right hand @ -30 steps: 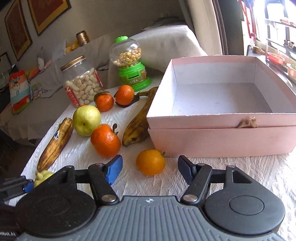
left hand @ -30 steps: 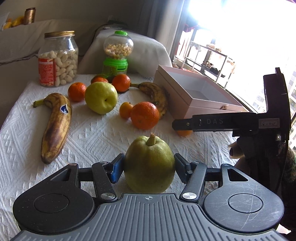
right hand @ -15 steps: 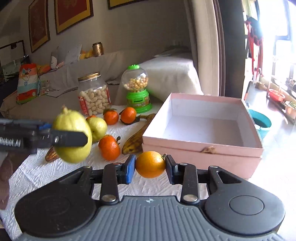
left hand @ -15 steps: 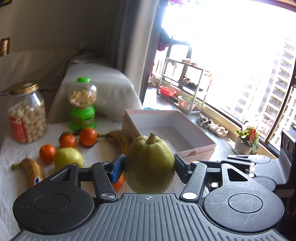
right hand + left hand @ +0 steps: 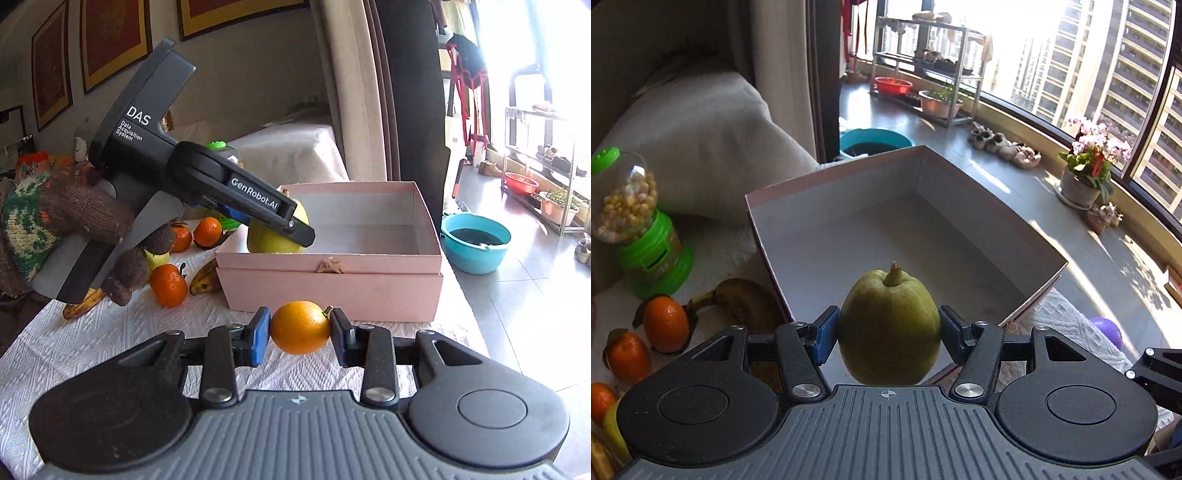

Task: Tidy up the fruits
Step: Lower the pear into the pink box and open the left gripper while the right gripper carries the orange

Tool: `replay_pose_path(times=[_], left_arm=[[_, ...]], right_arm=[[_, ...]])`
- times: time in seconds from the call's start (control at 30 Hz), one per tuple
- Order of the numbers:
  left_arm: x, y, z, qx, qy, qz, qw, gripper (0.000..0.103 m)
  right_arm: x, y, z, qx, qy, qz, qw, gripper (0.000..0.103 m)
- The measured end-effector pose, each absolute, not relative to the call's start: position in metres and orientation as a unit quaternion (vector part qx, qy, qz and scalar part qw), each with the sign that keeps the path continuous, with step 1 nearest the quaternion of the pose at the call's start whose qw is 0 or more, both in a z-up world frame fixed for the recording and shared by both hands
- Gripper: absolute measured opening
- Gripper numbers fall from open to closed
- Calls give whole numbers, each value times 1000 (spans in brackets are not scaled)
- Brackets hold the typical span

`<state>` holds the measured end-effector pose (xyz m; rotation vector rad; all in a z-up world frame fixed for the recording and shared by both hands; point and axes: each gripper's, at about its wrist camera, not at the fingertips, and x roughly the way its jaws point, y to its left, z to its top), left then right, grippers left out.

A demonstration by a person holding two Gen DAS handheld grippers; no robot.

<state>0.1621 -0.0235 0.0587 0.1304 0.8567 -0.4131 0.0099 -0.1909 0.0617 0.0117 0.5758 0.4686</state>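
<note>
- My left gripper (image 5: 888,332) is clamped on the green pear-shaped fruit (image 5: 889,328), stem up, both pads pressed to its sides; it hangs over the near left corner of the pink box (image 5: 849,184), inside the rim line as the right wrist view shows it.
- My right gripper (image 5: 300,328) holds the small orange (image 5: 300,327) tight between its pads, lifted off the white cloth (image 5: 110,332) in front of the box's near wall; its jaws have just been closing on that fruit.
- The box floor beneath the green fruit is bare, and I see nothing between fruit and floor.
- Left of the box lie a browned banana (image 5: 205,277), its tip touching the box's corner, and several tangerines (image 5: 168,284).
- A yellow-green apple (image 5: 157,258) is mostly hidden behind my knitted glove (image 5: 74,210).
- A second banana (image 5: 79,304) pokes out below the left tool's handle.
- The green candy dispenser (image 5: 639,229) stands behind the fruits, near the box's far left side.
- Off the table to the right, a blue basin (image 5: 476,247) sits on the floor, well apart from the box.
</note>
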Motion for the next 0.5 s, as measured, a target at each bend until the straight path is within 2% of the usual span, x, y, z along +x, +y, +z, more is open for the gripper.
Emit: replay_pose_path(times=[0.27, 0.5], left_arm=[[162, -41, 56, 125, 415, -172, 885, 64], [166, -38, 60, 122, 453, -179, 865, 64]], right_arm=[[19, -191, 43, 20, 301, 240, 923, 34], [19, -191, 38, 8, 307, 234, 923, 34]])
